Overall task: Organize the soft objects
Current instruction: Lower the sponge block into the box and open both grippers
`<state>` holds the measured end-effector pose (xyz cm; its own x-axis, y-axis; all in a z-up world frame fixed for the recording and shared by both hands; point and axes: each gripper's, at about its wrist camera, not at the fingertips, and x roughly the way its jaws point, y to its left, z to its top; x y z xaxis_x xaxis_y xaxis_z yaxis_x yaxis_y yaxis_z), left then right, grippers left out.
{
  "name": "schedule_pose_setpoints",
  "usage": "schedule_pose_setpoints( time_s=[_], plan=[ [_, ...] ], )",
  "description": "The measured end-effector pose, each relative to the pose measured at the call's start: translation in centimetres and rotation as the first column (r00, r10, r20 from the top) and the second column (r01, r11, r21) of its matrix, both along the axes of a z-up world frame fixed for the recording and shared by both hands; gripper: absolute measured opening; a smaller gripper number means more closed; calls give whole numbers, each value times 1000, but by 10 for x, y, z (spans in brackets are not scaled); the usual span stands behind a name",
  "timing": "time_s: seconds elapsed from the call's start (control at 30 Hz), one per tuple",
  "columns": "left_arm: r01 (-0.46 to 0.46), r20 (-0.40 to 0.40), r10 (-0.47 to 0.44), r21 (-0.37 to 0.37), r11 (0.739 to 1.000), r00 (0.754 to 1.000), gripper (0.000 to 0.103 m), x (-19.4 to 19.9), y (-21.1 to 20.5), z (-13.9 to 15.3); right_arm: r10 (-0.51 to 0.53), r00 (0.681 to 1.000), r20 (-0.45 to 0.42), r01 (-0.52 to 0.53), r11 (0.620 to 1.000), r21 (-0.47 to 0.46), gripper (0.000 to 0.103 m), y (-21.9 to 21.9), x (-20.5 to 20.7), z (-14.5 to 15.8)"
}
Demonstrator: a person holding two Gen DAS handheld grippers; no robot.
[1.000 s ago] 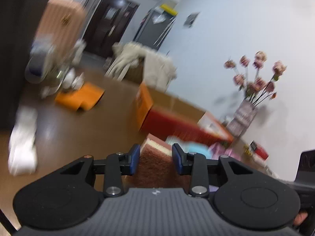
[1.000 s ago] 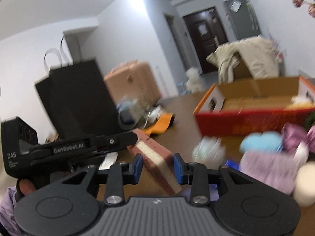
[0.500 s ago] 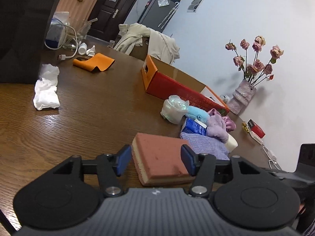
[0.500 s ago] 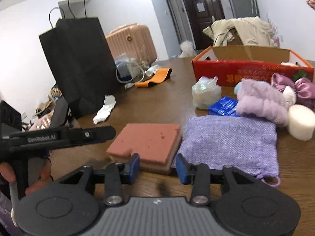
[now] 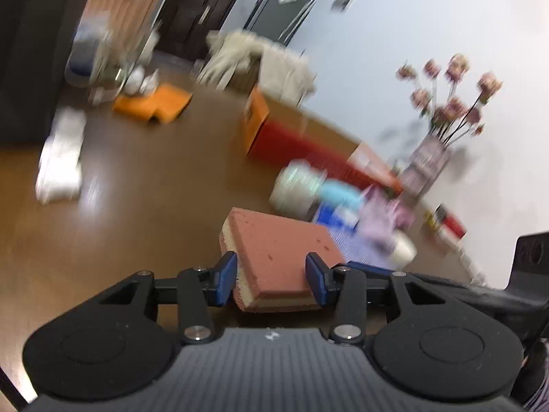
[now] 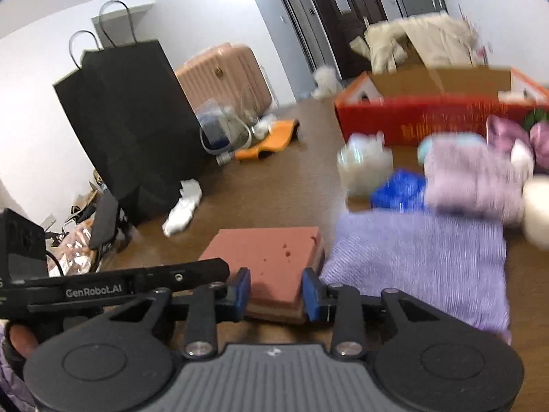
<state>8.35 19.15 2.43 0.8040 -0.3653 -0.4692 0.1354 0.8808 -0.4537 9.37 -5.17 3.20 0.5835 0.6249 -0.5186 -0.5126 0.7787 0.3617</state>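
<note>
A pink-topped sponge (image 5: pixel 278 237) with a cream underside sits low over the brown table (image 5: pixel 144 192), its near end between both pairs of blue pads. My left gripper (image 5: pixel 271 281) is closing, with its pads against the sponge's two sides. In the right wrist view the same sponge (image 6: pixel 271 250) is pinched at its near edge by my right gripper (image 6: pixel 275 292), whose jaws are also closing. The left gripper's black body (image 6: pixel 113 285) reaches in from the left beside it. A purple knitted cloth (image 6: pixel 422 261) lies right of the sponge.
Behind the cloth are a blue packet (image 6: pixel 398 189), a lilac fluffy item (image 6: pixel 473 178), a clear bag bundle (image 6: pixel 363 164) and an open red box (image 6: pixel 429 116). A black paper bag (image 6: pixel 127 130), white tissue (image 6: pixel 183 206) and orange cloth (image 6: pixel 271 137) stand left. A flower vase (image 5: pixel 429 161) is far right.
Half a second ago both grippers stood wider around the sponge lying flat; now both have narrowed onto it. Both views have shifted and blurred.
</note>
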Motion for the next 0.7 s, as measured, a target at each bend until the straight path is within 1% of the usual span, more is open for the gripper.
schedule_pose_setpoints(
  time_s=[0.1, 0.17, 0.27, 0.33, 0.43, 0.5, 0.57, 0.6, 0.63, 0.67, 0.7],
  plan=[
    [8, 99, -6, -15, 1000, 995, 44, 28, -5, 38, -13, 998, 69, 12, 1000, 28, 33, -9, 19, 27],
    [34, 157, -30, -23, 999, 987, 44, 60, -11, 61, -37, 993, 108, 32, 998, 49, 33, -19, 43, 44],
    [56, 243, -60, 22, 998, 968, 44, 119, -33, 91, -69, 989, 128, 58, 994, 88, 33, -38, 93, 67],
    [77, 266, -86, 46, 996, 960, 44, 161, -48, 106, -97, 987, 127, 86, 993, 85, 33, -49, 131, 80],
    [98, 227, -105, 41, 994, 968, 44, 233, -61, 119, -112, 987, 116, 102, 991, 91, 33, -64, 191, 93],
    [100, 187, -105, 32, 994, 977, 44, 282, -67, 114, -118, 988, 95, 111, 990, 82, 33, -72, 238, 96],
    [84, 109, -85, 19, 996, 990, 44, 328, -73, 100, -119, 992, 42, 116, 991, 69, 33, -76, 289, 89],
    [65, 64, -66, 17, 998, 996, 44, 346, -75, 90, -127, 992, -1, 126, 990, 62, 33, -78, 315, 83],
    [37, 16, -38, 29, 999, 999, 44, 363, -78, 77, -122, 992, -41, 124, 991, 54, 33, -78, 341, 75],
    [32, -30, -31, 64, 997, 999, 44, 378, -84, 64, -120, 990, -68, 122, 992, 39, 33, -75, 362, 68],
    [33, -57, -28, 91, 995, 998, 44, 390, -88, 55, -132, 987, -91, 133, 991, 12, 33, -73, 383, 58]
  ],
)
